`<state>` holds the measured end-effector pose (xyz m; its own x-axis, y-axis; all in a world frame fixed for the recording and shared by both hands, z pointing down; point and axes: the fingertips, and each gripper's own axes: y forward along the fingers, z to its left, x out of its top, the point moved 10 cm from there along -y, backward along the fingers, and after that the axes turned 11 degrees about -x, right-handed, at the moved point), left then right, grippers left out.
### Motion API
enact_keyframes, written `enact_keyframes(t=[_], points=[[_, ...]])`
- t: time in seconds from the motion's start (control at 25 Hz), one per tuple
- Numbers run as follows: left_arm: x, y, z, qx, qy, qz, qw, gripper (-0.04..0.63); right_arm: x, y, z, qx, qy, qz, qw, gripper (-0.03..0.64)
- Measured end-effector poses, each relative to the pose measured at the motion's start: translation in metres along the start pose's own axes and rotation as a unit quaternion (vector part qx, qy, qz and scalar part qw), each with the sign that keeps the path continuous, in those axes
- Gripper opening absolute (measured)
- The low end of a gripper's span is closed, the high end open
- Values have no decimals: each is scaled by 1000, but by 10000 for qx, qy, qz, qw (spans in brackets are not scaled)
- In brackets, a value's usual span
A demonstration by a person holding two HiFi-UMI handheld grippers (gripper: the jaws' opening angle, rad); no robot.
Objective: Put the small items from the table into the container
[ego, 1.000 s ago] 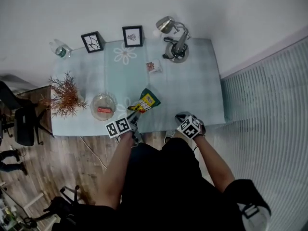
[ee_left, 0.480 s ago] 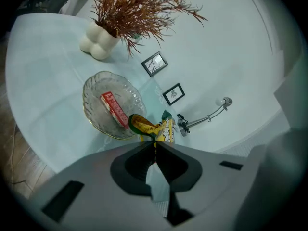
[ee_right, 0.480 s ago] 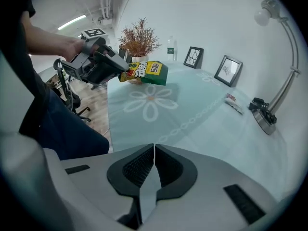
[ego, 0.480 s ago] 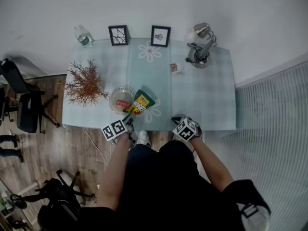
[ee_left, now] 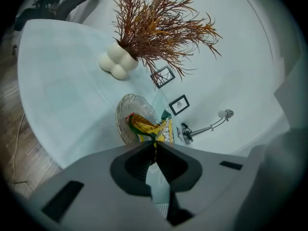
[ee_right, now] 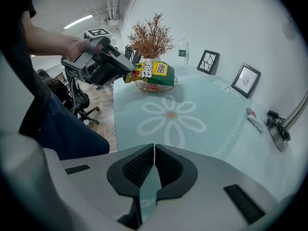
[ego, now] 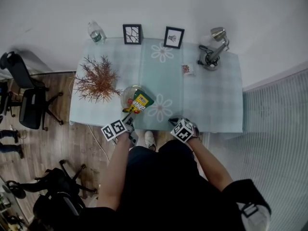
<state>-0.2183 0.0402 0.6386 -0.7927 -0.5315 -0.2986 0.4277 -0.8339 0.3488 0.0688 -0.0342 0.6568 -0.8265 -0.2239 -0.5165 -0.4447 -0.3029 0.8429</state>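
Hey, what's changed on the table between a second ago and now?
The left gripper, shut on the yellow snack packet throughout, has carried it leftward from beside the glass bowl to over it. Nothing was let go. The right gripper stays shut and empty, and the small packet near the lamp is unmoved.

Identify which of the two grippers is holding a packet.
The left gripper: its jaws pinch the yellow snack packet over the glass bowl. The right gripper is shut with nothing between its jaws.
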Motion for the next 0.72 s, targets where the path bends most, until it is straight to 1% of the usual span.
enact_keyframes(t=[0.32,0.72], points=[[8,-1,10,-40,-43,-19,10000,25,14,10,15,56,25,23,10000,29],[13,6,17,-7,-228,84,9997,31,16,18,30,166,-1,92,9998,29]])
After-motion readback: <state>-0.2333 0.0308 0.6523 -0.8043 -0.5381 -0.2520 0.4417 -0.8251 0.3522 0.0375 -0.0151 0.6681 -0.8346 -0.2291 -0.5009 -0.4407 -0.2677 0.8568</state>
